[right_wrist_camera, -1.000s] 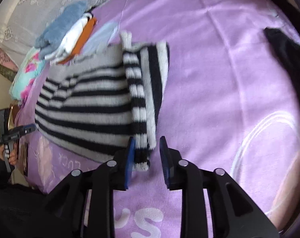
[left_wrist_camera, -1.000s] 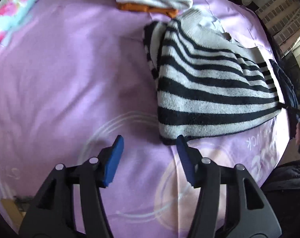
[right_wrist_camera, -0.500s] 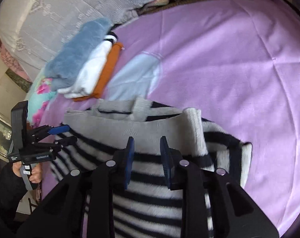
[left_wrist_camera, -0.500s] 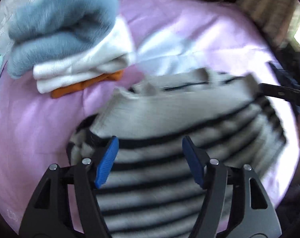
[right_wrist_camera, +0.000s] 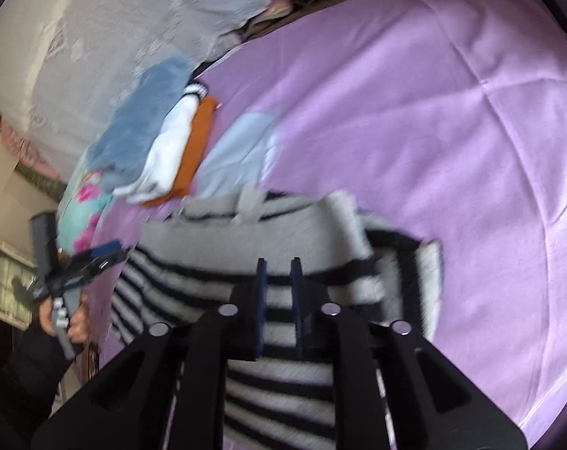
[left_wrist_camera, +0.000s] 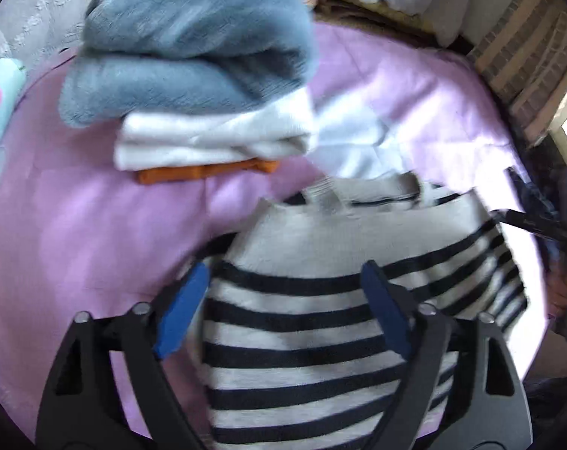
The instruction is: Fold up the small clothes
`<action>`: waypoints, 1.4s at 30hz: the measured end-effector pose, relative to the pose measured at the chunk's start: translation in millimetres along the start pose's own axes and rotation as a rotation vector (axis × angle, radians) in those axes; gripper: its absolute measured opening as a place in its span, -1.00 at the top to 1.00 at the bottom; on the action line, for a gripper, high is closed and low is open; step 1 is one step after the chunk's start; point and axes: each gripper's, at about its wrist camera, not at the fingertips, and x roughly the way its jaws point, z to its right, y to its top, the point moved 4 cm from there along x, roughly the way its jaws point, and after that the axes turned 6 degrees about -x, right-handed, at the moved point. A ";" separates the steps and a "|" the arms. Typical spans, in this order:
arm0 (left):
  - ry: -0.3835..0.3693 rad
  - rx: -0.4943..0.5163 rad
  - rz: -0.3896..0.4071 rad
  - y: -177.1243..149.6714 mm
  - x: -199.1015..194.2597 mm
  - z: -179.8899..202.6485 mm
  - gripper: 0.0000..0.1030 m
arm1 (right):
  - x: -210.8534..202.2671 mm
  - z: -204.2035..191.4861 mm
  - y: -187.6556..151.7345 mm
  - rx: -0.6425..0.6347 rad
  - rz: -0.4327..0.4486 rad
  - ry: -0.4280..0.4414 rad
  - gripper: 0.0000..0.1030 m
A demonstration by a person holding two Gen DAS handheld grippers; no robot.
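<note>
garment: black-and-white striped knit sweater (left_wrist_camera: 321, 315) lying on the purple bedsheet (left_wrist_camera: 95, 232), already folded once, plain grey shoulder band on top, nearer the pile.
left gripper (left_wrist_camera: 283, 300): released, blue pads spread wide, hovering over sweater's striped body; a second ago it was off the near hem, over bare sheet.
right gripper (right_wrist_camera: 277, 300): jaws nearly closed with a narrow gap; cannot tell if any knit is pinched. Earlier it sat at the sleeve cuff, now above mid-sweater.
pile: folded blue fleece, white and orange stack (left_wrist_camera: 193, 86) just beyond the collar.
change: both grippers swept forward across the sweater.
meaning: probably sleeve fold done; next fold or transfer to stack likely.
</note>
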 end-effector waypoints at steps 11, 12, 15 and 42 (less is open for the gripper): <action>0.181 -0.111 0.024 -48.0 -29.2 -28.2 -0.69 | -16.9 -22.0 -59.6 -0.098 -0.036 -0.106 0.28; 0.147 -0.094 0.036 -53.6 -38.1 -19.4 -0.71 | -17.2 -34.3 -59.9 -0.132 -0.035 -0.094 0.28; 0.089 0.001 0.036 -76.3 -42.0 19.0 -0.72 | 1.8 -72.7 -58.8 -0.218 -0.060 -0.067 0.27; 0.148 0.047 0.007 -85.3 -18.7 85.0 -0.91 | 17.2 -80.1 -69.6 -0.210 -0.067 -0.085 -0.18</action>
